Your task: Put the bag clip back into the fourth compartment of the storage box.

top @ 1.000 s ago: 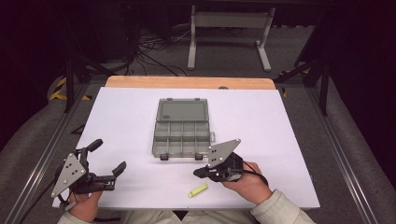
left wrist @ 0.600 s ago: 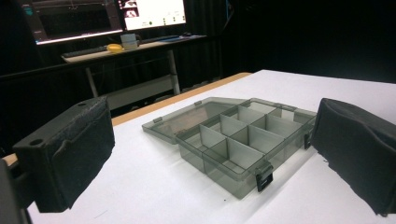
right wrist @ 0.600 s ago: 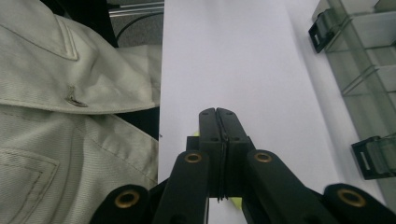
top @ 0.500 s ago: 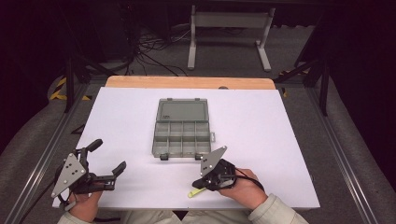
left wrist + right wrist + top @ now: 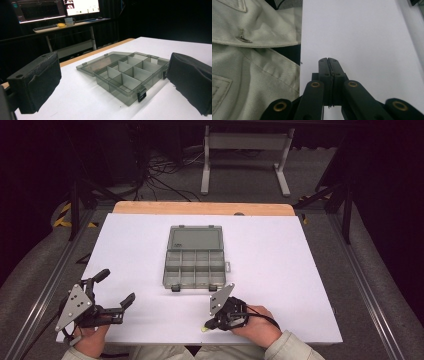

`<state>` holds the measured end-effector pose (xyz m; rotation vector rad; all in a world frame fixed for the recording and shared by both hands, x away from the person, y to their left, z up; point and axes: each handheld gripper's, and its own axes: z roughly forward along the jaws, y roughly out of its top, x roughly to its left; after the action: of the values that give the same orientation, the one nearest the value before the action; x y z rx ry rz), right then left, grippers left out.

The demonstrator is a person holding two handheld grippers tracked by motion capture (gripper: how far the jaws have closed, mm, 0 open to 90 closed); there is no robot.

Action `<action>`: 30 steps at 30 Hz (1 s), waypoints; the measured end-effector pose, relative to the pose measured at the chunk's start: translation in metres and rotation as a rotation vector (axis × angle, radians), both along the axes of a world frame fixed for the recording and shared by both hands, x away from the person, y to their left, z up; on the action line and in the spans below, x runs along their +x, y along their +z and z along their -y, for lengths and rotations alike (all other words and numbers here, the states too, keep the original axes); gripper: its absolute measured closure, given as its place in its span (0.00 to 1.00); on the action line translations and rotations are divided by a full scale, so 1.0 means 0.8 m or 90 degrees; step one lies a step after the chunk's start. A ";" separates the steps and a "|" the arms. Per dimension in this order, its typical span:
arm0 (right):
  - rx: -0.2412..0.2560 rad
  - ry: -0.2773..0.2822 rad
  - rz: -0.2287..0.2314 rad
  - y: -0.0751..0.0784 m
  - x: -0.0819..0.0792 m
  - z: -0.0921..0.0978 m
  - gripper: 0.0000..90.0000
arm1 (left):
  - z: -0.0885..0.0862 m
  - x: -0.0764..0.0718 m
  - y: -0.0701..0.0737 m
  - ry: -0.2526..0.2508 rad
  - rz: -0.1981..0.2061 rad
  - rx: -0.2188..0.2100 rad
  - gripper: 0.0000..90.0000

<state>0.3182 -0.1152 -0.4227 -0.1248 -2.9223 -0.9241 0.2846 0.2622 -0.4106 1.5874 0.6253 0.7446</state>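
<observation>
High view: our right gripper [image 5: 210,324] tips down over the small yellow piece [image 5: 205,328] at the table's [image 5: 300,270] near edge, likely to lift it toward the open organizer box [image 5: 194,262]. Left gripper view: the left gripper [image 5: 112,82] idles wide open, empty, box ahead. Right gripper view: jaws pressed together; we can't tell if they hold the piece.

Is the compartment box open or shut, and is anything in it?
Open: the compartment box has its lid laid flat behind it, and the compartments look empty.
</observation>
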 end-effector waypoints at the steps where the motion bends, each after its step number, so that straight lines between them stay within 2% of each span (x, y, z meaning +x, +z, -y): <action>1: -0.003 0.000 0.000 -0.001 0.000 -0.001 1.00 | 0.000 0.000 0.000 0.000 0.000 0.000 0.00; 4: -0.010 0.011 -0.003 -0.007 -0.001 -0.004 1.00 | 0.000 0.000 0.000 0.000 0.000 0.000 0.00; 17: -0.025 0.015 -0.006 -0.017 -0.004 -0.010 1.00 | 0.000 0.000 0.000 0.000 0.000 0.001 0.00; 30: -0.026 -0.003 0.005 -0.020 -0.002 -0.018 1.00 | 0.000 0.000 0.000 0.000 0.000 -0.001 0.00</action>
<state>0.3164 -0.1005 -0.4387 -0.1320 -2.9500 -0.8673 0.2844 0.2619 -0.4105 1.5868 0.6255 0.7431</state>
